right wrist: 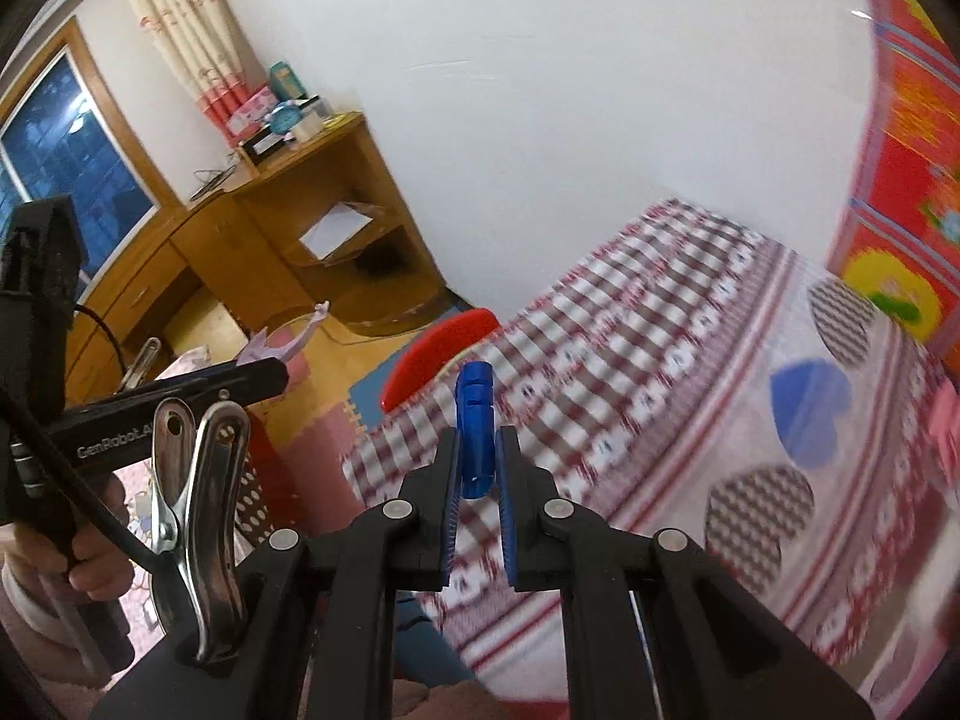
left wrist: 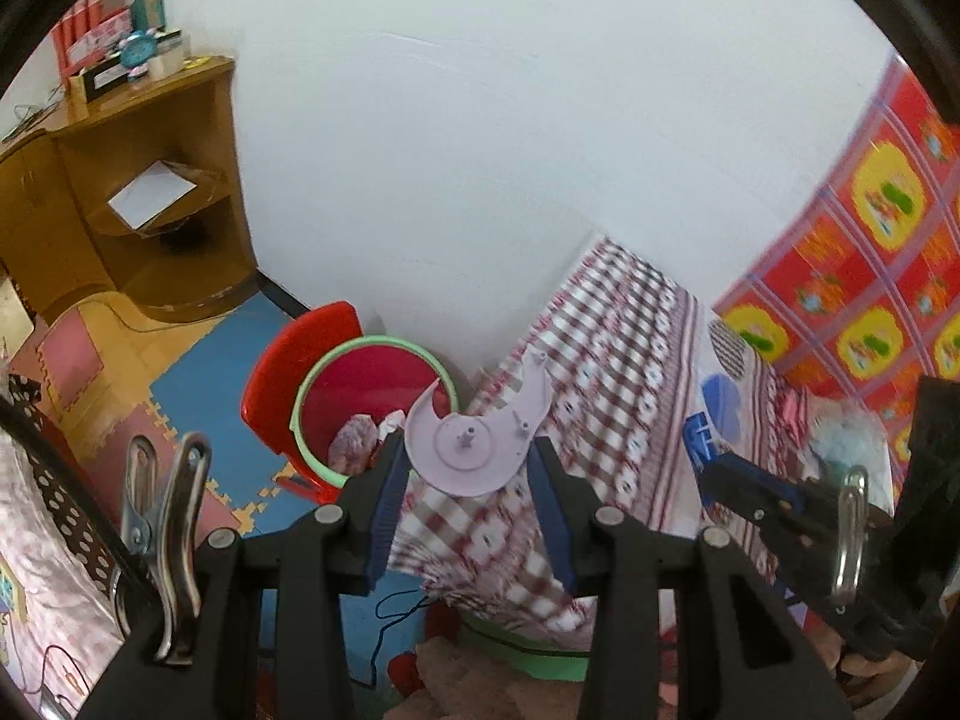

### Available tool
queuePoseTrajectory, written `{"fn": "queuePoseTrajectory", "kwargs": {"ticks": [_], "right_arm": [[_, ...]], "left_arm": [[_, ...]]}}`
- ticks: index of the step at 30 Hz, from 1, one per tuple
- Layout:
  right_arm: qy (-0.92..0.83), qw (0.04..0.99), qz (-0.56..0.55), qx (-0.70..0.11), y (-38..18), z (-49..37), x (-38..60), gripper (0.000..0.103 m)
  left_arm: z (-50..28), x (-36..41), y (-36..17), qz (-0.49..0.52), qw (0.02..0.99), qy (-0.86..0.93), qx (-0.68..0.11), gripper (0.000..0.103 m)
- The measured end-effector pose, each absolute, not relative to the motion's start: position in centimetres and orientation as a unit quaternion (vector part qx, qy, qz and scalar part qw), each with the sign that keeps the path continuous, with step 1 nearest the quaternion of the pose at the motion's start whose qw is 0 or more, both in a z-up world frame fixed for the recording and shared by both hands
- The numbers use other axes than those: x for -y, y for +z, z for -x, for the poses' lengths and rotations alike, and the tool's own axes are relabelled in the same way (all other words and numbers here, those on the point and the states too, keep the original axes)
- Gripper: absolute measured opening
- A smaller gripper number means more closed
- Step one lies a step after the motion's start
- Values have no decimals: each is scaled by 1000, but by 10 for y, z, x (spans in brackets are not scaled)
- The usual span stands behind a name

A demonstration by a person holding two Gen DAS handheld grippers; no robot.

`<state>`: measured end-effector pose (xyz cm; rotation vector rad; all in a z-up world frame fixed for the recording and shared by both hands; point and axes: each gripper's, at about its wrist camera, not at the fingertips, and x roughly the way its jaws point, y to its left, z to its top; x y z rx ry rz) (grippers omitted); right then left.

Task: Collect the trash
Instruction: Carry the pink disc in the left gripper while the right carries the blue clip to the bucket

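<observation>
Lilac plastic disc (left wrist: 474, 438) pinched in my left gripper (left wrist: 465, 450); right gripper (right wrist: 477, 450) clamps blue plastic piece (right wrist: 474, 420); red bin (left wrist: 372, 402) near.

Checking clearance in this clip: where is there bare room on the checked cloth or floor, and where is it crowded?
The checked cloth is bare between its near-left edge and the blue heart patch. The blue floor mat, between the wooden shelf unit and the red bin, is free. It is crowded at the bin, which already holds wrappers, and on the shelf top.
</observation>
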<state>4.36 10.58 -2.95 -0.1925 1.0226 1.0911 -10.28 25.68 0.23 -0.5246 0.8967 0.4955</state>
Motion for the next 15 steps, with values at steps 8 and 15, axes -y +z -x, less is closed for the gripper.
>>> {"fn": "queuePoseTrajectory", "kwargs": {"ticks": [8,15], "right_arm": [[524,703,112,-468,-38,-56,-162,12],[529,693,130,-472,-50,-60,-216,12]], "left_arm": [[94,-299,-11,265,824,265,-426,43],[87,-339,-37,282,807,269,-444,43]]}}
